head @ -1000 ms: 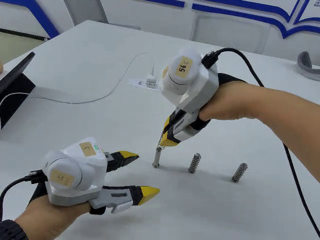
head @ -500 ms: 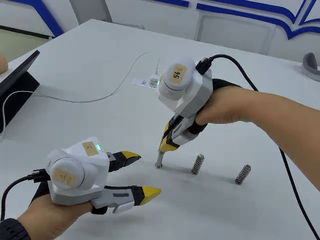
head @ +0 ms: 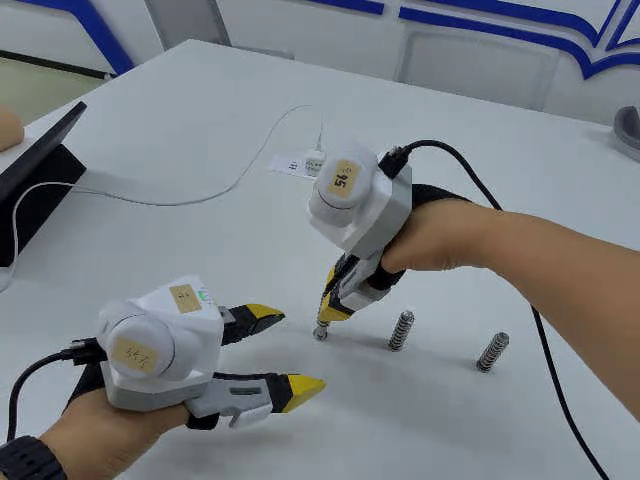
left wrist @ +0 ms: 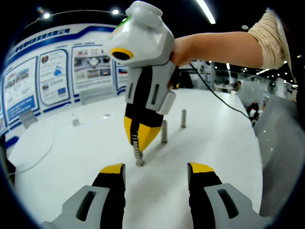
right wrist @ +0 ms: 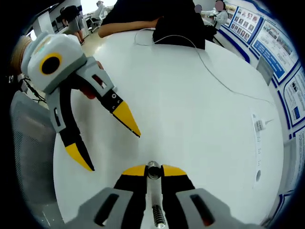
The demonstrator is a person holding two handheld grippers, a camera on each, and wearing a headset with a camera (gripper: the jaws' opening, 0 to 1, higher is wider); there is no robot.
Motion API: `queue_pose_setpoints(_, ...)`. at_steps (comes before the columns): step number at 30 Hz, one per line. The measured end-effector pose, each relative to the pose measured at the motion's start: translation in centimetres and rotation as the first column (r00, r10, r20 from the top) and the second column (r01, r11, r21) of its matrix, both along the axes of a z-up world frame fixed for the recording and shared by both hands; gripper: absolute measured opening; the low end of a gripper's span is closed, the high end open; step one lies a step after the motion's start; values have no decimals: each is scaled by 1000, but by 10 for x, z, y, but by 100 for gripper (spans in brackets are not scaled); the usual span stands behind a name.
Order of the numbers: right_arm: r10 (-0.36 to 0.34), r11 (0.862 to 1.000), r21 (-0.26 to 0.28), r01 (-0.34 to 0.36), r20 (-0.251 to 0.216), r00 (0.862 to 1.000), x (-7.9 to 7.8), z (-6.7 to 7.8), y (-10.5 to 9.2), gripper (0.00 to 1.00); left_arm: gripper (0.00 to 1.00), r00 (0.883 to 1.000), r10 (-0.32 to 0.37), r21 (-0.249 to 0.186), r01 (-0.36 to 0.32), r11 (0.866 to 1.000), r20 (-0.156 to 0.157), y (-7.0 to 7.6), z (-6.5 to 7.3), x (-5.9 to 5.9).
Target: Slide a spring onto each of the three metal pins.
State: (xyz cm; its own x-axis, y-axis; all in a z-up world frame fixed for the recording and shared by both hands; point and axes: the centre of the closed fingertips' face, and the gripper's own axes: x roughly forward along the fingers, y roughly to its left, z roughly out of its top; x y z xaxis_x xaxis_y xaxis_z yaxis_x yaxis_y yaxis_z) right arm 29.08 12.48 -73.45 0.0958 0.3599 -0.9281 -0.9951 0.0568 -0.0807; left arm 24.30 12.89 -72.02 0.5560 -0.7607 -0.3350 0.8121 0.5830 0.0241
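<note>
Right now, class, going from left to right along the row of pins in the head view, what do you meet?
First pin, where the right gripper grips a spring → middle spring on its pin → last spring on its pin.

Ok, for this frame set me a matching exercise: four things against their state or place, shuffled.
1. left hand-held gripper
2. right hand-held gripper
3. middle spring
4. black screen

A. at the far left of the head view
B. shut on the leftmost spring
C. open, holding nothing
D. upright, nothing touching it

Pairs: 1-C, 2-B, 3-D, 4-A
</note>
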Motion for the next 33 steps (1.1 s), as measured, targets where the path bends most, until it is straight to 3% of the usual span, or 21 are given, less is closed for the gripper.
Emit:
queue_pose_setpoints(14,-23,1000,6,23,-1,1000,1,-16,0,12,53,1000,3,1,-3,1000,-1,0,0,1)
queue_pose_setpoints(33,-55,997,54,55,-1,998,0,-12,-8,22,55,1000,9,-1,-9,1000,6,0,3,4)
